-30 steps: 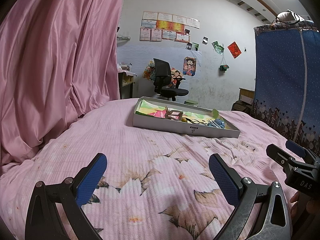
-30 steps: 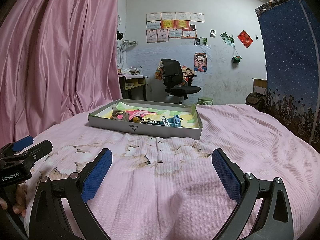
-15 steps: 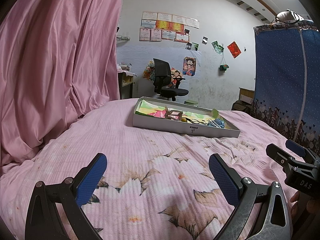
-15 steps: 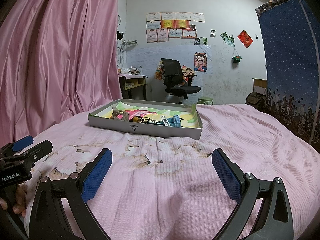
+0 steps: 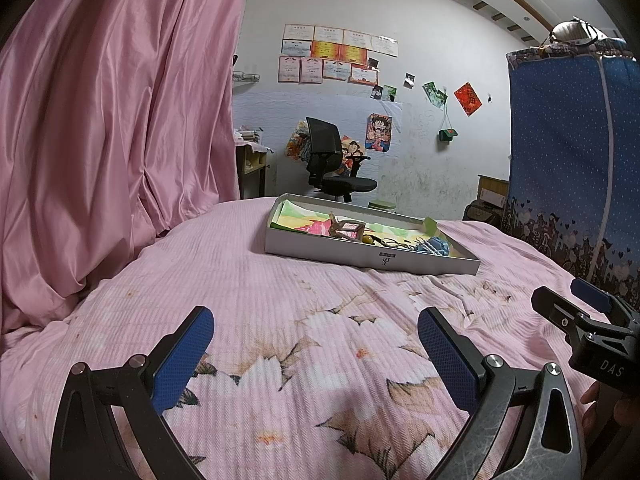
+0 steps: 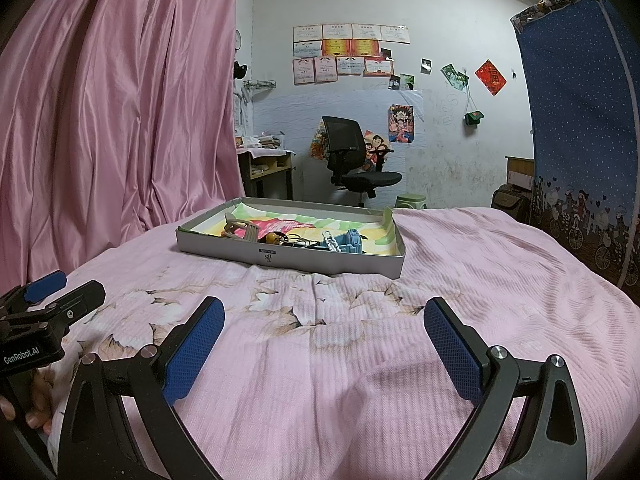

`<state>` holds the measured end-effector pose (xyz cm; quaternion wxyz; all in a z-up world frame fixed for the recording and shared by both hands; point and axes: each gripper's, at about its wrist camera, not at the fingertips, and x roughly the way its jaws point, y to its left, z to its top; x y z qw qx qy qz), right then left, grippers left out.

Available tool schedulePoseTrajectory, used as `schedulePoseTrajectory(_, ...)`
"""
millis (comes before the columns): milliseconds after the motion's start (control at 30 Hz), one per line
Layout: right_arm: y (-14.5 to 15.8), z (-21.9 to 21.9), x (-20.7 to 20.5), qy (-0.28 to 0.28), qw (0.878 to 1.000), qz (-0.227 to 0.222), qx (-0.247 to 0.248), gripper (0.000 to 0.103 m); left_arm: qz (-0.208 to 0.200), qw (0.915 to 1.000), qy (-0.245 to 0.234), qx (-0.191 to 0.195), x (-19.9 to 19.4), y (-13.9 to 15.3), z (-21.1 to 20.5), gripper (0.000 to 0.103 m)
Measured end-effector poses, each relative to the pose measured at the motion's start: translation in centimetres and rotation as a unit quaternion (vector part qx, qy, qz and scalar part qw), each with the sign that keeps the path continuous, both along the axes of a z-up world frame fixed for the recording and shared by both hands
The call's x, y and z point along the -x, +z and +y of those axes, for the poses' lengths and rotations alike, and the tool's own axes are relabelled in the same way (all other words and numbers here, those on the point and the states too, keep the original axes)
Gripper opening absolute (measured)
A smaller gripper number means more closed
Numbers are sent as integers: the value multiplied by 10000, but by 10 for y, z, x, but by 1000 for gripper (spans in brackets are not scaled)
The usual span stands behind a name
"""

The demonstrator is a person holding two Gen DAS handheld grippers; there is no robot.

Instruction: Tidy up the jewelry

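The left tongs (image 5: pixel 314 338) stand spread wide with nothing between their blue pads, held low over the pink bedspread (image 5: pixel 280 320); the right tongs (image 6: pixel 324 328) are likewise spread and empty, low over the same cloth, just beside the left pair. Both point toward the shallow grey box (image 6: pixel 288 258) and sit well short of it, which reads as a ready stance: jaws parted so either pair could close on a small piece once brought near. Each pair shows at the edge of the other's view, with a bit of the hand (image 6: pixel 38 396) that holds the left one visible. The box lies flat on the bed, its floor lined with bright green, yellow and pink paper. The jewelry sits bunched along the near wall: a beige claw clip (image 6: pixel 240 230), a small yellow bead (image 6: pixel 272 237) with a tangle of thin dark pieces beside it, too small to tell apart, and a blue clip (image 6: pixel 348 242) with a pale chain-like strip leaning on it. Whether this cluster is a sorted heap or one waiting to be sorted, I cannot judge from here. Past the bed are a black office chair (image 6: pixel 352 160) and a pink curtain (image 6: pixel 120 120).
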<state>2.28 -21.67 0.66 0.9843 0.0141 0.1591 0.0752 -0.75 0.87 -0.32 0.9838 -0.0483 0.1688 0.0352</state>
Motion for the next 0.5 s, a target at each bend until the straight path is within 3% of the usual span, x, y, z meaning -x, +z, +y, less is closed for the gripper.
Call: schedulePoseTrajectory(500, 0, 0, 0, 1, 10000, 4, -1, 98, -3, 10000, 0, -10, 0, 0, -1, 103)
